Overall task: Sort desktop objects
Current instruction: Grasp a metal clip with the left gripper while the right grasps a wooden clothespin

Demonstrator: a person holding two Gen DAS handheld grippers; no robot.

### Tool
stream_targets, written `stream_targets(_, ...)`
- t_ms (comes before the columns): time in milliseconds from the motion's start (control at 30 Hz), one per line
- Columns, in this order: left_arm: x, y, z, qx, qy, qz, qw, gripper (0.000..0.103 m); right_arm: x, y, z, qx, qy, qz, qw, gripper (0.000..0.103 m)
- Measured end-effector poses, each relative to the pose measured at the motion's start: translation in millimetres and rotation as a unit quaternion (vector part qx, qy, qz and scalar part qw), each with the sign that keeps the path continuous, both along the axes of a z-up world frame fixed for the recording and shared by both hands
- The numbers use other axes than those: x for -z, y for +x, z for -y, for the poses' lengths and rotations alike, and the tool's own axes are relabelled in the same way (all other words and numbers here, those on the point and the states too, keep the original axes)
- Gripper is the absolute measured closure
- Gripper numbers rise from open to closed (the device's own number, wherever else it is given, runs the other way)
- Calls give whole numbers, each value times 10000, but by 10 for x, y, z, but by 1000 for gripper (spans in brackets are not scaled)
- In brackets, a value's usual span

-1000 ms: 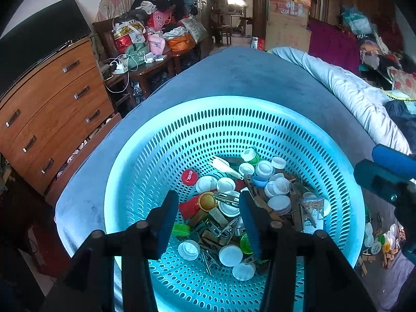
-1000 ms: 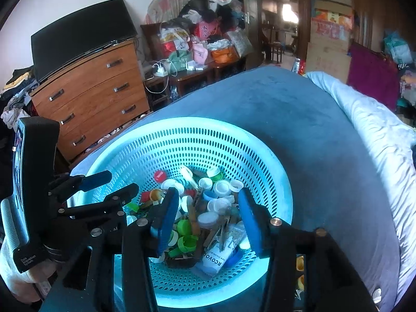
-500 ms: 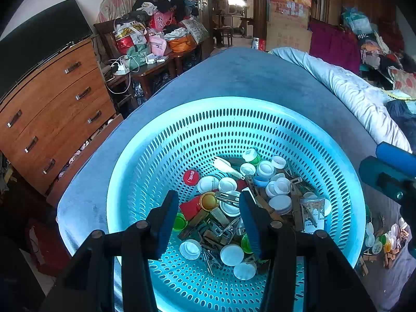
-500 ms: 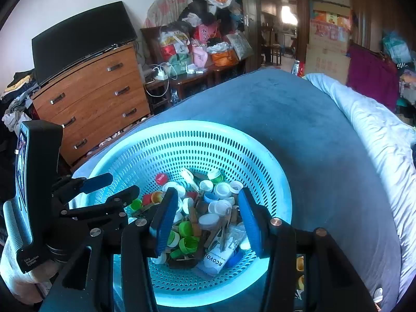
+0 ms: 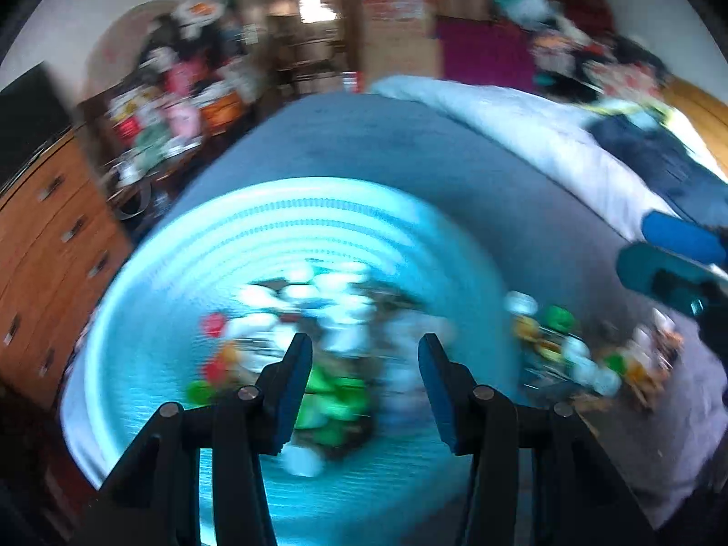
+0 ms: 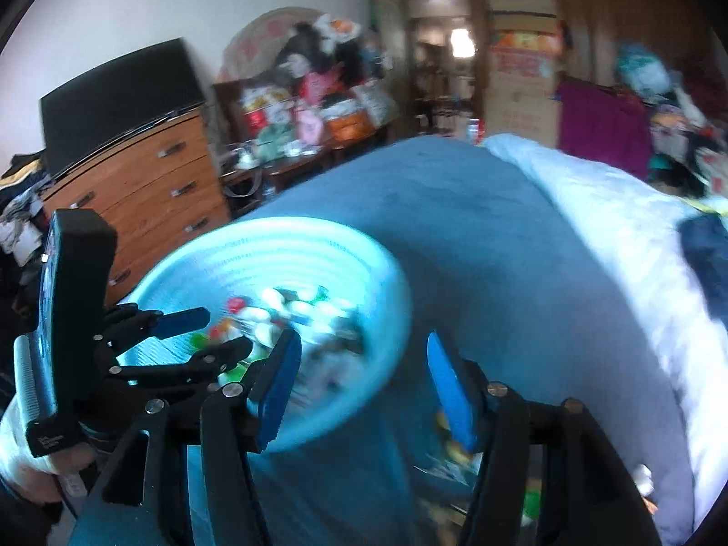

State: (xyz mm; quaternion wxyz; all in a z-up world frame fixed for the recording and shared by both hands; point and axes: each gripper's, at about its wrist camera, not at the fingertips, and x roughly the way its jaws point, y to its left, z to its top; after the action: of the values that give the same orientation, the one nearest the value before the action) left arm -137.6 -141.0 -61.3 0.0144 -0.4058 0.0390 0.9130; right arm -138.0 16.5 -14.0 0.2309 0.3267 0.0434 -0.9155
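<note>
Both views smeared by motion blur. Left gripper (image 5: 361,386) spread wide, nothing between its blue pads, hanging over the near half of the turquoise perforated basket (image 5: 227,227). Inside the basket, a heap of small items (image 5: 318,318): white, green and red caps by their colours (finer detail lost to blur). Basket resting on the grey-blue bedspread (image 5: 386,145). Just right of the basket, outside its rim, a loose scatter of more small pieces (image 5: 578,355) lying on the bedspread, green, white and yellow-orange among them. Right gripper (image 6: 361,384) likewise spread wide and holding nothing, poised over the basket's right rim (image 6: 391,273) and the bedspread beside it; its blue tips also visible at the far right edge of the left wrist view. Seen from the right wrist, the left gripper sitting at the near left, reaching in over the basket's contents. White quilt (image 6: 614,227) along the right side of the bed. Wooden dresser (image 6: 145,182) at far left, a dark screen (image 6: 118,95) on top.
</note>
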Motion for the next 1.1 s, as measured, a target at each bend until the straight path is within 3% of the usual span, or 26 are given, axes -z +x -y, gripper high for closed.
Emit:
stream_targets(133,155,244,-647,1063,56,40,9943,53,127,259,-738,678,167,-183,9974,36)
stream_targets(233,470,368,-1003,1667,223,376,9850,53,365,428,-1206,1062,236,-27,9941,36)
stream_targets(433,923,207,-1028,1380,628,963,9837,53,939,674,-1700,1199,61,650,9906,40)
stream_targets(500,1009,184,-1107,1327,574,1032,9841,53,1110,726,-1785,1154,-64,873,9894,48)
stream_targets(600,1139,100,-1215,1360,467,1199,9823,53,1315,833,-1831,1102,-180,1074,9879,50)
stream_targets(767,1311,40,-1330,1423,249,1434,9791,54,1446,866,-1912,1062,-327,1229,9862,50)
stream_targets(933,1374,-39,-1298,1285,142,1397,9817,59,1484,868,-1949,998,-416,1236,9864,54)
stream_targets(1000,1399,-61,-1325,1285,20,1369,9822,67,1494,856,-1933,932,-440,1242,9869,58)
stream_targets(1033,1403,-66,-1327,1269,-16,1365,9825,72,1504,846,-1912,878,-449,1255,9872,64)
stream_targets(1067,1396,-67,-1314,1256,29,1387,9823,85,1505,839,-1877,786,-445,1265,9878,69)
stream_targets(1100,1399,-94,-1296,1238,63,1400,9824,87,1500,838,-1846,719,-424,1264,9885,78)
